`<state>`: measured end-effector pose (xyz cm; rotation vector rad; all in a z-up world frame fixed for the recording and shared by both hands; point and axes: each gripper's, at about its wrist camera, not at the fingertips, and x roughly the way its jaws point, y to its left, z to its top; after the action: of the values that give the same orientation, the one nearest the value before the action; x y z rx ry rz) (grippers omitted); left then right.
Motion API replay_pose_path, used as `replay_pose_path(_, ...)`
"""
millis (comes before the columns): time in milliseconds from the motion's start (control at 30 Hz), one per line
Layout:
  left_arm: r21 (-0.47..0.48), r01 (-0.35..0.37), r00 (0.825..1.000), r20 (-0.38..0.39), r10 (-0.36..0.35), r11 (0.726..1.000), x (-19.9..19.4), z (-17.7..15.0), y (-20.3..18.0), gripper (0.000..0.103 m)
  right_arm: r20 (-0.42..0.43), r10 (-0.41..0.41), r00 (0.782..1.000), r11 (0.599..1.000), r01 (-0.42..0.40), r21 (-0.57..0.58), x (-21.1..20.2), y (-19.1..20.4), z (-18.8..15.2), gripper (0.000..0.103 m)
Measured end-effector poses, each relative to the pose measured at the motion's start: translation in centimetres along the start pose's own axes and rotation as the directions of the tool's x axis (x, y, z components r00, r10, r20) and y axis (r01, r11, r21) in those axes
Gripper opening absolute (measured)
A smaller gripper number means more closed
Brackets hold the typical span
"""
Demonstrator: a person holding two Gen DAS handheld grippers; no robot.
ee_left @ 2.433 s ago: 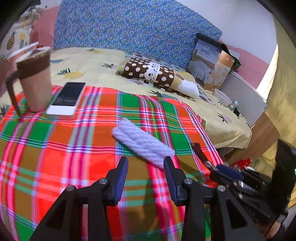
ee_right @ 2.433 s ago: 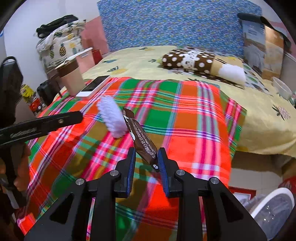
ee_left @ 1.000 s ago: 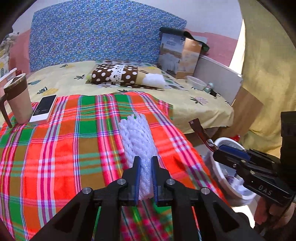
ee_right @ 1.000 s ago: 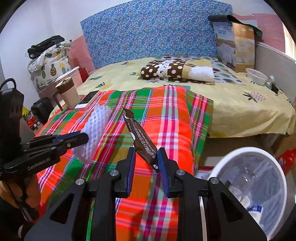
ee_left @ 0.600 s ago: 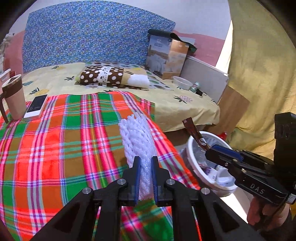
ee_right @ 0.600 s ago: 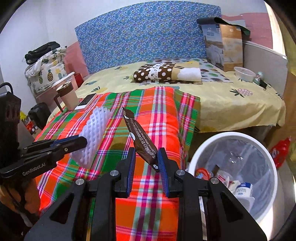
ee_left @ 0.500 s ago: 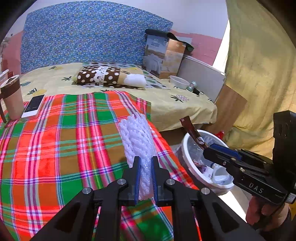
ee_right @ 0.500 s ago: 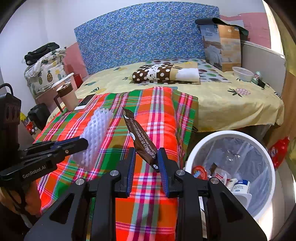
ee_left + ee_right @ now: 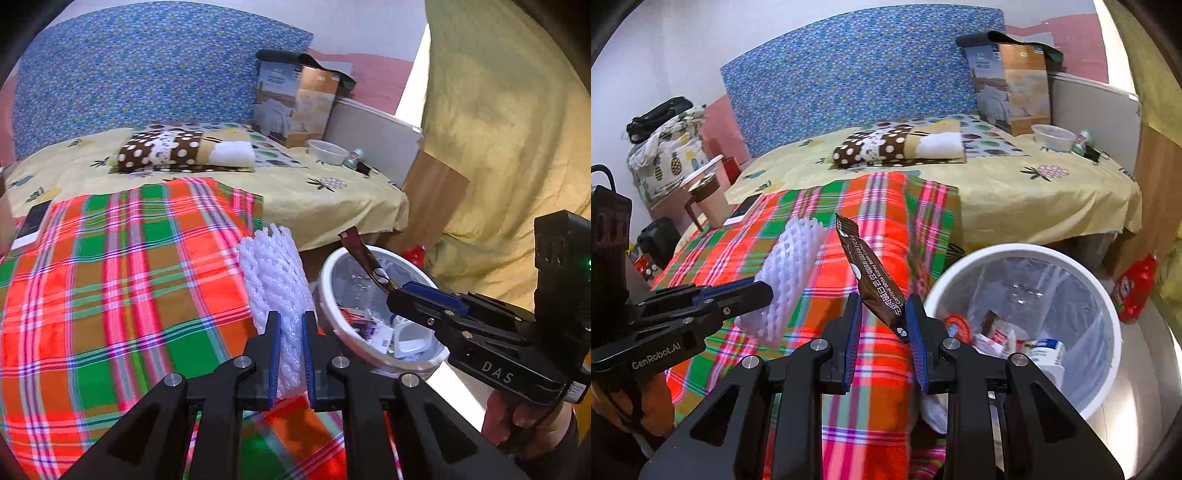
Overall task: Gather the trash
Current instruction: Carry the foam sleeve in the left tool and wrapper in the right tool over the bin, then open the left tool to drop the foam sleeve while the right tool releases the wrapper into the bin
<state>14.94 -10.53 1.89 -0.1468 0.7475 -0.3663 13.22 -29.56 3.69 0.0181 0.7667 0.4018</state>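
My left gripper (image 9: pixel 289 325) is shut on a white foam fruit net (image 9: pixel 275 269) that stands up between its pads, over the plaid blanket's right edge. The same net (image 9: pixel 790 273) shows in the right wrist view, held by the left gripper (image 9: pixel 764 293). My right gripper (image 9: pixel 882 314) is shut on a brown snack wrapper (image 9: pixel 871 273), which sticks up and to the left. In the left wrist view the right gripper (image 9: pixel 399 293) holds the wrapper (image 9: pixel 365 256) above the white trash bin (image 9: pixel 373 363). The bin (image 9: pixel 1108 314) holds several pieces of rubbish.
A red and green plaid blanket (image 9: pixel 110 280) covers the near bed. Beyond lie a dotted pillow (image 9: pixel 882 146), a cardboard box (image 9: pixel 1015 88) and a small bowl (image 9: pixel 1052 136). A lidded cup (image 9: pixel 709 199) and a phone (image 9: pixel 746 212) sit at the blanket's far left. A yellow curtain (image 9: pixel 498 129) hangs right.
Both grippers have swung right, away from the blanket's middle toward the bin. The bin now looms larger in both views, with the wrapper over it. Both grips are unchanged.
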Motion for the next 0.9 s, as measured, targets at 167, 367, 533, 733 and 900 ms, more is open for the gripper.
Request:
replay_pose_path(167, 0.038, 0.037, 0.999, -0.020, -0.036, 0.999, 2.0, 0.5, -2.2, 0.011, 0.007, -0.043, 0.999, 0.998, 0.043, 0.044, -0.7, -2.3, -0.5, 0.027)
replay_pose_path(367, 0.070, 0.079, 0.996, -0.052, -0.075, 0.994, 4.7, 1.1, -4.5, 0.011, 0.003, -0.098, 0.995, 0.990, 0.098, 0.098, -1.4, -5.0, -1.0, 0.027)
replay_pose_path(533, 0.095, 0.112, 0.991, -0.078, -0.105, 0.989, 6.8, 1.5, -6.2, 0.011, -0.012, -0.133, 0.991, 0.982, 0.133, 0.131, -1.3, -6.6, -1.4, 0.027)
replay_pose_path(733, 0.116, 0.135, 0.986, -0.117, -0.122, 0.984, 9.2, 1.5, -7.7, 0.011, -0.043, -0.168, 0.985, 0.971, 0.172, 0.163, -0.9, -8.3, -2.0, 0.027)
replay_pose_path(900, 0.134, 0.148, 0.981, -0.145, -0.129, 0.980, 11.1, 1.7, -8.5, 0.012, -0.079, -0.180, 0.980, 0.966, 0.191, 0.175, -0.3, -9.3, -2.3, 0.028)
